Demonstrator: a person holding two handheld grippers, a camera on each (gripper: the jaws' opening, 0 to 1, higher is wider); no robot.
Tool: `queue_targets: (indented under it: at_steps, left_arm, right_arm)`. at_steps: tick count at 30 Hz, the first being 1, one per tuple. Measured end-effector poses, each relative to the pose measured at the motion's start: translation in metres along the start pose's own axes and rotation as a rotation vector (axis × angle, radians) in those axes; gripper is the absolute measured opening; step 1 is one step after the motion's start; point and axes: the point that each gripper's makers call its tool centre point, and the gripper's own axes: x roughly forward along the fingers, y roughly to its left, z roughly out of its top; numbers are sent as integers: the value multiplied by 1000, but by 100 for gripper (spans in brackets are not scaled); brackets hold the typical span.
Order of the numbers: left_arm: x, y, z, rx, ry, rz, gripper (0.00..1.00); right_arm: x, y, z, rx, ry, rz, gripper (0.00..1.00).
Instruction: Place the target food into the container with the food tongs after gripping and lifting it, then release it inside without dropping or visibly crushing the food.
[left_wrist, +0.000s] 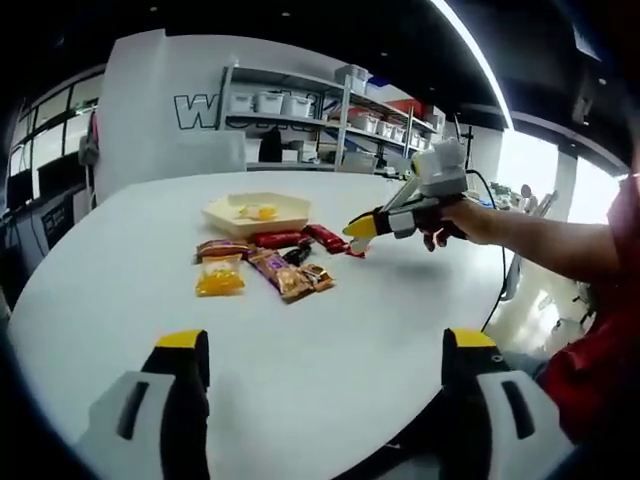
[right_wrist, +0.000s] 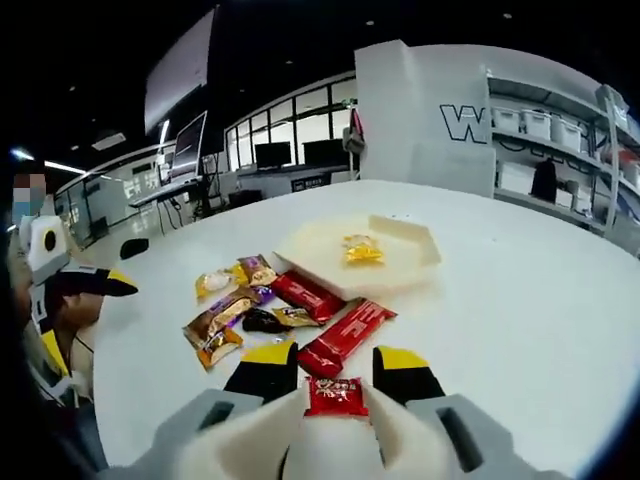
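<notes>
A shallow cream tray (right_wrist: 405, 262) on the white round table holds a yellow wrapped snack (right_wrist: 362, 248). In front of it lie several wrapped snacks, among them a long red bar (right_wrist: 345, 338) and a yellow packet (left_wrist: 220, 277). My right gripper (right_wrist: 335, 356) is shut on a small red packet (right_wrist: 335, 396), which sits between its yellow-tipped jaws, just short of the long red bar. In the left gripper view the right gripper (left_wrist: 356, 232) reaches in from the right over the red bars, right of the tray (left_wrist: 290, 205). My left gripper (left_wrist: 325, 345) stands wide open near the table's edge, holding nothing.
A brown and purple packet (left_wrist: 281, 274) and another red bar (right_wrist: 306, 293) lie in the pile. The left gripper (right_wrist: 105, 283) shows at the far left with a person behind it. Shelves with bins (left_wrist: 300, 105) stand beyond the table. Bare tabletop (right_wrist: 520, 300) spreads right of the tray.
</notes>
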Motion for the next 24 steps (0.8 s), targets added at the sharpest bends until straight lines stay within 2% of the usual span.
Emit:
queue_targets:
  at_steps: [5, 14, 16, 18, 24]
  left_arm:
    - [2, -1, -3, -1, 6, -2, 94]
    - [1, -1, -2, -2, 3, 0, 93]
    - [1, -1, -1, 1, 0, 0, 93]
    - [0, -1, -1, 2, 0, 0, 93]
    - [-2, 1, -4, 0, 0, 7, 93]
  right_arm:
    - [0, -6, 1, 32, -5, -18, 19]
    - [-1, -6, 1, 54, -4, -19, 20]
    - [-1, -4, 1, 45, 4, -27, 20]
    - [-1, -2, 2, -4, 10, -35, 20]
    - [-4, 0, 4, -10, 14, -31, 20]
